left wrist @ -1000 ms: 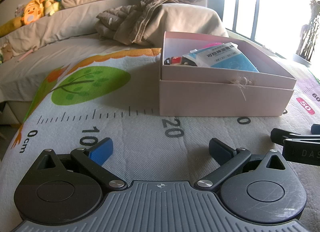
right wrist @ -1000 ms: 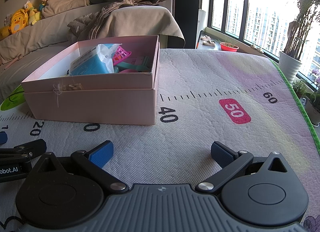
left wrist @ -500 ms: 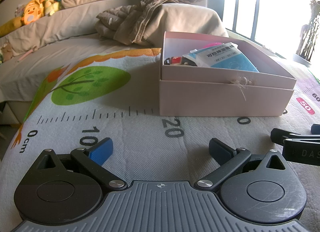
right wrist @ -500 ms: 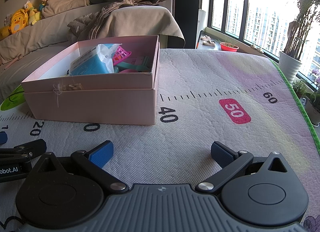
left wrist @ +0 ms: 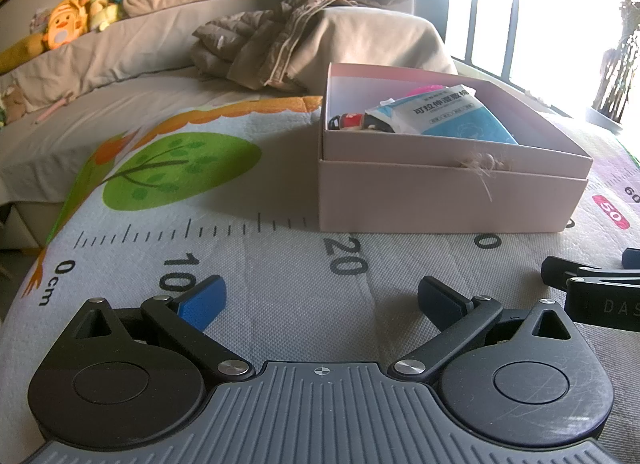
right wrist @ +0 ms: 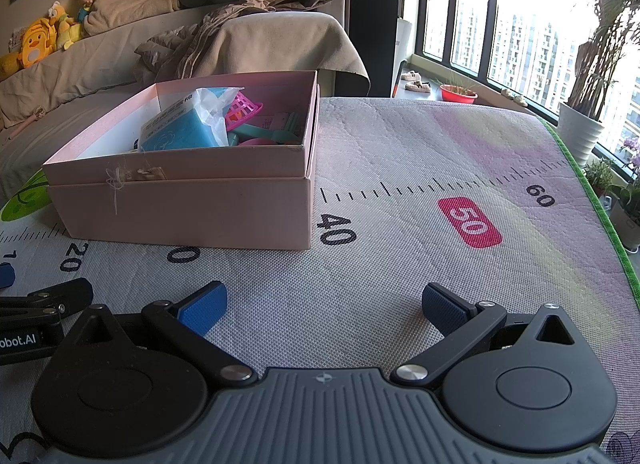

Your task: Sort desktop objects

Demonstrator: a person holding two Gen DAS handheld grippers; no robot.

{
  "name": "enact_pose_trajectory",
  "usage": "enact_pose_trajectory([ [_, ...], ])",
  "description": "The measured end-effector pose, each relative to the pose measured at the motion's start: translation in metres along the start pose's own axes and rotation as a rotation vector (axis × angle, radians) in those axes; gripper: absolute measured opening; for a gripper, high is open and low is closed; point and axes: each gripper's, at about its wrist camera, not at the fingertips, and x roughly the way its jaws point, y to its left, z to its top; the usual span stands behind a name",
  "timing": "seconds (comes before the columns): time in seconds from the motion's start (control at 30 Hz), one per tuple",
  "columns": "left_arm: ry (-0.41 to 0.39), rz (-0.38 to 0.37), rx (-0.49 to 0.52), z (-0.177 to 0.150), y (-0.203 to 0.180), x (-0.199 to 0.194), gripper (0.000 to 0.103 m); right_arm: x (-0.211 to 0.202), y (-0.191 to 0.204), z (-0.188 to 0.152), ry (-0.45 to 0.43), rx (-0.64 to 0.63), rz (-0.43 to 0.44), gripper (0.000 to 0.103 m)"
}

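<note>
Spread right hand-held gripper (right wrist: 322,304) faces the filled pink box (right wrist: 192,203).

A printed play mat (right wrist: 400,167) with a ruler scale, a green tree and a red "50" label covers the surface. A pink open box (left wrist: 440,199) sits directly on it, over the scale between the "20" and "40" marks, tree to its left, red label to its right.

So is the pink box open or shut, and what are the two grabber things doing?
Pink cardboard box: open, no lid on top, standing on the mat, holding things.
Blue-and-white packet: inside the box, tilted.
Pink plastic toy basket: inside the box.
Left gripper: open, empty.
Right gripper: open, empty.
</note>
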Motion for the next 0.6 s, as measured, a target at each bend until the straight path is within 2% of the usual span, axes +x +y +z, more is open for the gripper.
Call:
enact_pose_trajectory([
  [0.6, 0.0, 0.0, 0.0, -0.0007, 0.0, -0.0007, 0.103, -0.0003, 0.0001, -0.0001, 0.0, 0.0, 0.0, 0.103],
])
